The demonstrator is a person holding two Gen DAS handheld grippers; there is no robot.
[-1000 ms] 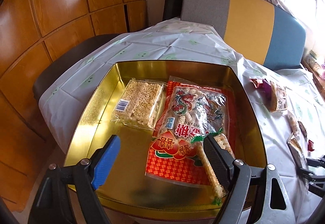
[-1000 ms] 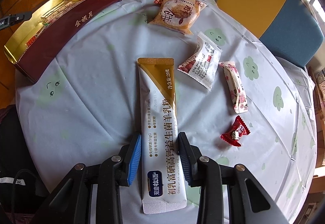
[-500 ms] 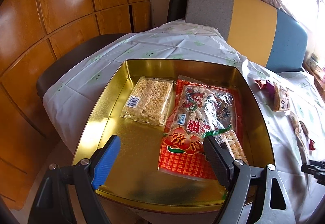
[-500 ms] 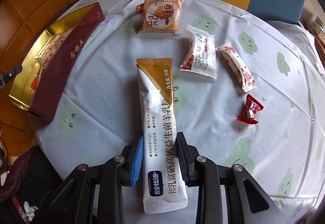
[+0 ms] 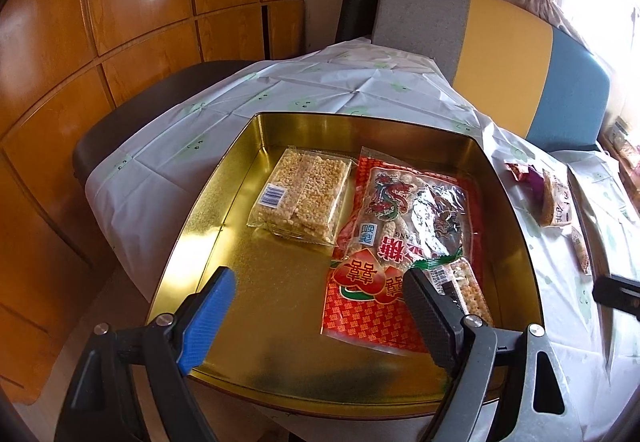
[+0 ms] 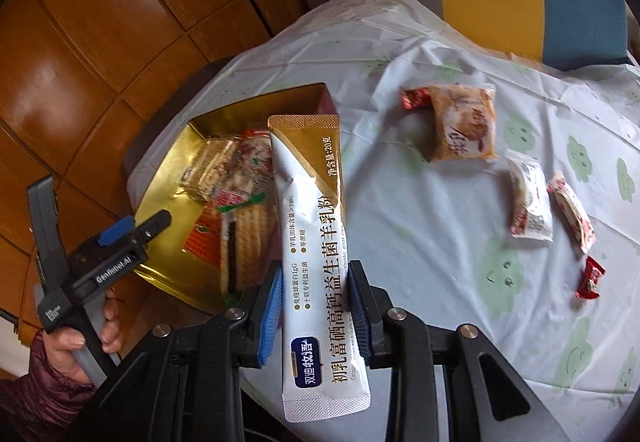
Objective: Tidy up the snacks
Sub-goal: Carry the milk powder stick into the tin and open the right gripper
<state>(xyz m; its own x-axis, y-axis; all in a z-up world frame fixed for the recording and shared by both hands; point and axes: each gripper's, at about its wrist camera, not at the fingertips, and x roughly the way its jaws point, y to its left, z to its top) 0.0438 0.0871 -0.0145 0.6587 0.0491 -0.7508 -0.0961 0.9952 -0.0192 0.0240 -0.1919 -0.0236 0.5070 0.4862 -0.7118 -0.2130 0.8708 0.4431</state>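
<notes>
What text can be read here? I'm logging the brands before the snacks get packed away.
"初乳富硒高钙益生菌羊乳粉", "净含量:20克", "双迪牧语" on the sachet held in the right gripper.
"GenRobot.AI" on the left gripper.
"囍" and "糖" on the red candy bag.
The sachet's fine print, the barcodes and the loose wrappers are too small or blurred to read.

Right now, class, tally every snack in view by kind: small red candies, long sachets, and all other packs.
Small red candies: 2
Long sachet: 1
Other packs: 6
Total: 9
</notes>
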